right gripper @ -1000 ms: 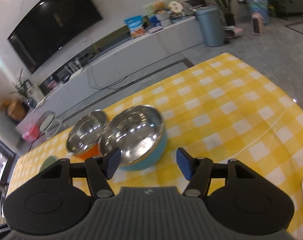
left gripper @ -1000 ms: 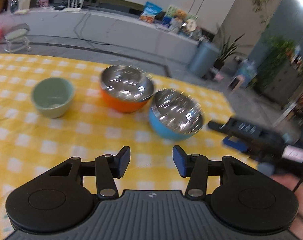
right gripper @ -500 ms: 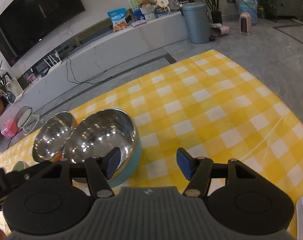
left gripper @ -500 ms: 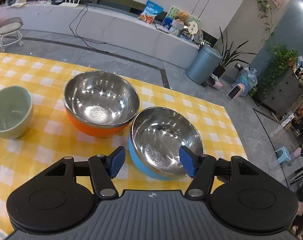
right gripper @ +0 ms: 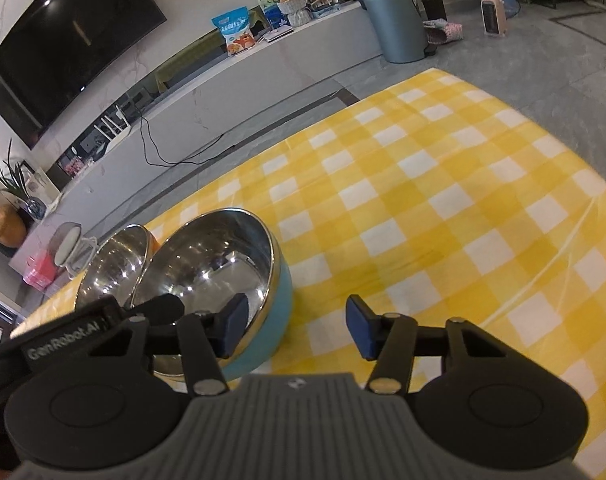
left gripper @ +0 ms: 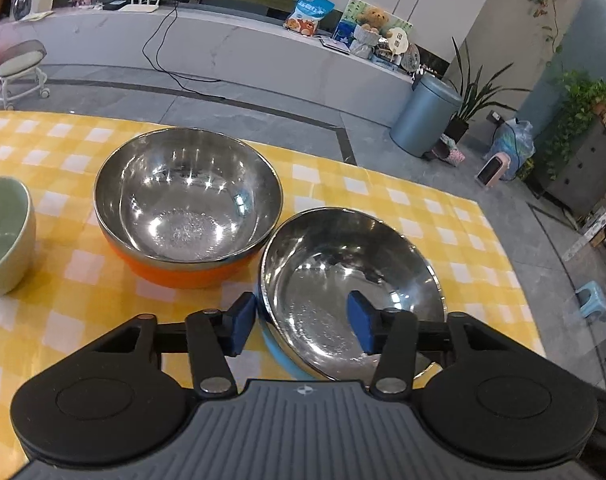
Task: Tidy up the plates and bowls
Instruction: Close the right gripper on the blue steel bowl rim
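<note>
Two steel-lined bowls stand side by side on the yellow checked cloth: an orange bowl (left gripper: 187,200) (right gripper: 115,264) and, to its right, a blue bowl (left gripper: 351,280) (right gripper: 223,264). My left gripper (left gripper: 301,326) straddles the blue bowl's near-left rim, one pad outside the wall and one inside. Its jaws are closing and do not pinch the wall. My right gripper (right gripper: 297,330) straddles the same bowl's right rim, with its left pad over the inside. Its jaws are closing too, and the right pad stands well off the wall. A pale green bowl (left gripper: 3,236) sits at the far left.
The cloth (right gripper: 423,200) stretches bare to the right of the blue bowl, up to the table's far edge. Beyond the table are a grey floor, a low white cabinet, a grey bin (left gripper: 423,120) and a small stool (left gripper: 21,68). The left tool's black housing (right gripper: 63,344) fills the right wrist view's lower left.
My left gripper swung right and down from the open cloth to the blue bowl, and its jaws narrowed around the rim. My right gripper sank toward the bowl, its jaws a little narrower.
</note>
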{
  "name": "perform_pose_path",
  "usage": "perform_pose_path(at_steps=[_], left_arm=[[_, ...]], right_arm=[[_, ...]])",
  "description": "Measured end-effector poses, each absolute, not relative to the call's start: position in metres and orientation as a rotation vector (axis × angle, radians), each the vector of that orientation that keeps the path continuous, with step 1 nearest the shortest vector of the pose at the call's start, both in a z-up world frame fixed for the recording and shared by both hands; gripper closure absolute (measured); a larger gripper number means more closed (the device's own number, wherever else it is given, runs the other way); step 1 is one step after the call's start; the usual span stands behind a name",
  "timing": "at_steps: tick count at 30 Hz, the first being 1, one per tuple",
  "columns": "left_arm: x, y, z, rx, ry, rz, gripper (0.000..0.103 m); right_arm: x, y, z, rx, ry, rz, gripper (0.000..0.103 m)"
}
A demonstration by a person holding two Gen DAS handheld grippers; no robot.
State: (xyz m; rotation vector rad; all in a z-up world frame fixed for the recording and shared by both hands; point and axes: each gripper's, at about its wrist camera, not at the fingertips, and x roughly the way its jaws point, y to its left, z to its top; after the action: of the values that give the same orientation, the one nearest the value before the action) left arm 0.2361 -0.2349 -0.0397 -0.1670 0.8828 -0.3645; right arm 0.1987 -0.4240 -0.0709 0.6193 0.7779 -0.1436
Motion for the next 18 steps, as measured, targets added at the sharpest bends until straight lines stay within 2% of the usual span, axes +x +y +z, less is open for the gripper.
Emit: perform_pose_path(at_steps=[3, 5, 7, 9, 18], left_arm=[[0.237, -0.235, -0.040, -0.148, 0.887, -0.345, 0.069], [0.237, -0.234, -0.038, -0.145, 0.886, -0.345, 0.076], [0.236, -0.233, -0.035, -0.141, 0.886, -0.349, 0.081], [0.235, -0.233, -0.034, -0.130, 0.892, -0.351, 0.086], [0.223, -0.227, -0.028, -0.136, 0.912, -0.344, 0.086]], right_arm=[[0.199, -0.423, -0.071, 0.644, 0.771, -0.115, 0.066], [0.199, -0.421, -0.070, 0.646, 0.767, -0.095, 0.081], [0.199, -0.419, -0.069, 0.646, 0.767, -0.093, 0.088], [0.197, -0.419, -0.068, 0.635, 0.764, -0.109, 0.089], [0.188, -0.421, -0.058, 0.646, 0.767, -0.105, 0.092]])
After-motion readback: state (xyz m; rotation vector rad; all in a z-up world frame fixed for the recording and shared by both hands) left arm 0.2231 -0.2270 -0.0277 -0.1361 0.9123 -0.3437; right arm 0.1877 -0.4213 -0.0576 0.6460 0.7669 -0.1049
